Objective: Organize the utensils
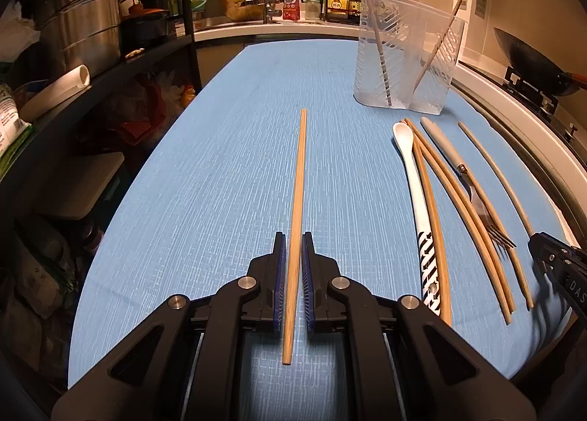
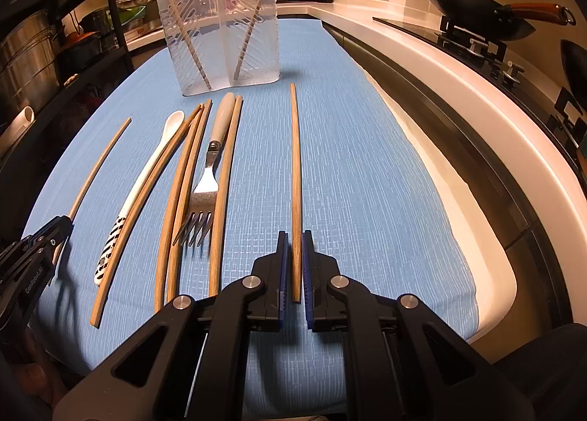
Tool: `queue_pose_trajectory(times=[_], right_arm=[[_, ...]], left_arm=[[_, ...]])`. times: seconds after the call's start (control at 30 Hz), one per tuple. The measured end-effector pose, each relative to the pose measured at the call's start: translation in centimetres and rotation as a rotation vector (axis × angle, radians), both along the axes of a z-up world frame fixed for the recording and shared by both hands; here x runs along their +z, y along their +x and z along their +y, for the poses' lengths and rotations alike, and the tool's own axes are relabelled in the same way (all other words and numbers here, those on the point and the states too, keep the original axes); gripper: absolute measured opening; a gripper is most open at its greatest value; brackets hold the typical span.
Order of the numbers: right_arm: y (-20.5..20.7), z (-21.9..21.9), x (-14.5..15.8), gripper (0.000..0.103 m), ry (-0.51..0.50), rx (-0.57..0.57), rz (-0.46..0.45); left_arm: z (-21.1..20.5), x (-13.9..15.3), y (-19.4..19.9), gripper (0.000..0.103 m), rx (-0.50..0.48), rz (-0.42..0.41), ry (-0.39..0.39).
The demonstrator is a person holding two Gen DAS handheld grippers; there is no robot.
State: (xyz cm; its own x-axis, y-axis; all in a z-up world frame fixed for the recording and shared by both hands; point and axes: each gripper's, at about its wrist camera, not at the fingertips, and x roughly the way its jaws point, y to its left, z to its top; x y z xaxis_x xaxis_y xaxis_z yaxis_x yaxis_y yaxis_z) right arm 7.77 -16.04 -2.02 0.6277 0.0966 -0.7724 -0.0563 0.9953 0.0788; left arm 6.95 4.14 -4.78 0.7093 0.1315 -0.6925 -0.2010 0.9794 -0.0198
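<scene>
Bamboo lay between both pairs of my fingers. My left fingers [image 1: 293, 248] stood narrowly spread around one chopstick [image 1: 298, 201], the blue pads just beside it; I could not tell whether they touched it. It lay flat on the blue worktop [image 1: 220, 182], running toward twelve o'clock. My right fingers [image 2: 293, 248] stood the same way around a second chopstick [image 2: 295, 182], also flat and pointing to twelve. At ten o'clock of my right fingers lay the fork [image 2: 205, 186], the white spoon [image 2: 146, 171] and more chopsticks [image 2: 183, 201], side by side. Beyond them, at eleven, stood the clear holder [image 2: 220, 28] with two chopsticks leaning inside.
</scene>
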Motion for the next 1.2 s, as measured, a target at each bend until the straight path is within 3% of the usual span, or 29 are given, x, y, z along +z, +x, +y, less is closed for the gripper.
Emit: queue_pose_trajectory(times=[0.53,0.87,1.0,1.2], right_arm=[[0.1,0.2,0.1,0.008,-0.024,0.003,-0.007],[-0.1,0.5,0.2,0.005,-0.023,-0.011,-0.035],[-0.8,0.1,1.5,0.005,-0.028,-0.003,-0.069],[-1.5,-0.5,5.1,0.005,-0.031,0.013,-0.122]], left_arm=[[-0.6,-0.3,-1.0,0.01,0.023,-0.036,0.017],[-0.9,-0.7,-2.5,0.006,0.06,-0.097,0.072],[-0.2,0.4,-3.1,0.006,0.076,-0.13,0.068],[-1.0,3.9,-4.8,0.006,-0.004,-0.222,0.069]])
